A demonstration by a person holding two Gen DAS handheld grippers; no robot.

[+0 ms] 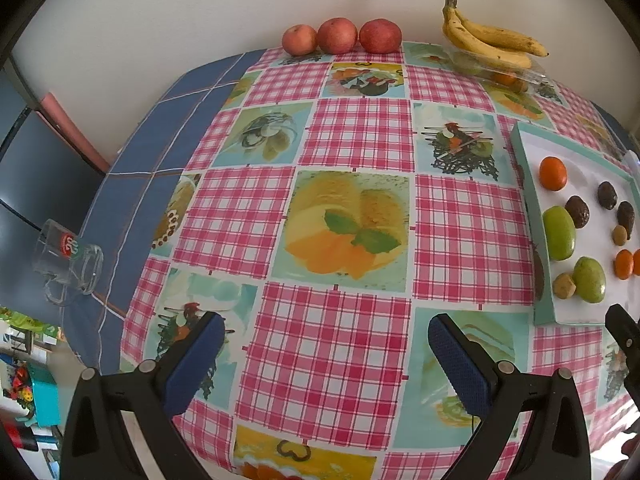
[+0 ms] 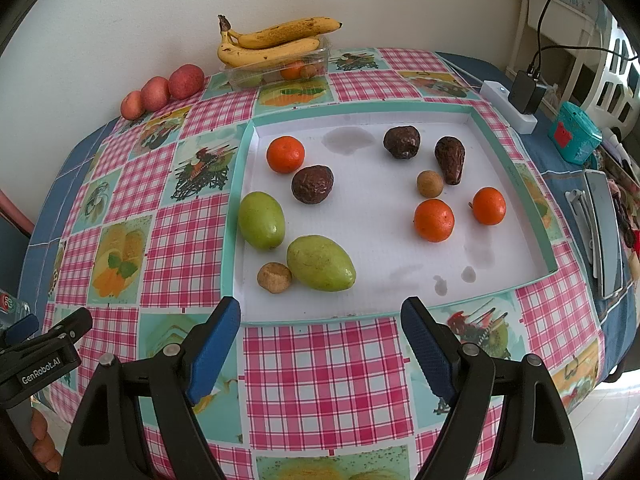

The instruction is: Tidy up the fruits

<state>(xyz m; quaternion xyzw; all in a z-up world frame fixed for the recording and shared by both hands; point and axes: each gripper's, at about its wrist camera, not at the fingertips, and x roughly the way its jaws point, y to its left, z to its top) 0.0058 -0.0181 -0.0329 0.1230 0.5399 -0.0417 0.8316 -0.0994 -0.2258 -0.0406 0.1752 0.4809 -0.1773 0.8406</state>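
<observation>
A white tray with a teal rim lies on the checked tablecloth and also shows in the left wrist view. In it lie three oranges, two green fruits, three dark wrinkled fruits and two small brown fruits. Three red apples sit in a row at the wall. Bananas rest on a clear plastic box. My right gripper is open and empty just before the tray's near edge. My left gripper is open and empty over the cloth, left of the tray.
A glass mug stands at the table's left edge. A white power strip with a black charger, a teal box and a grey flat device lie right of the tray. The wall is close behind the table.
</observation>
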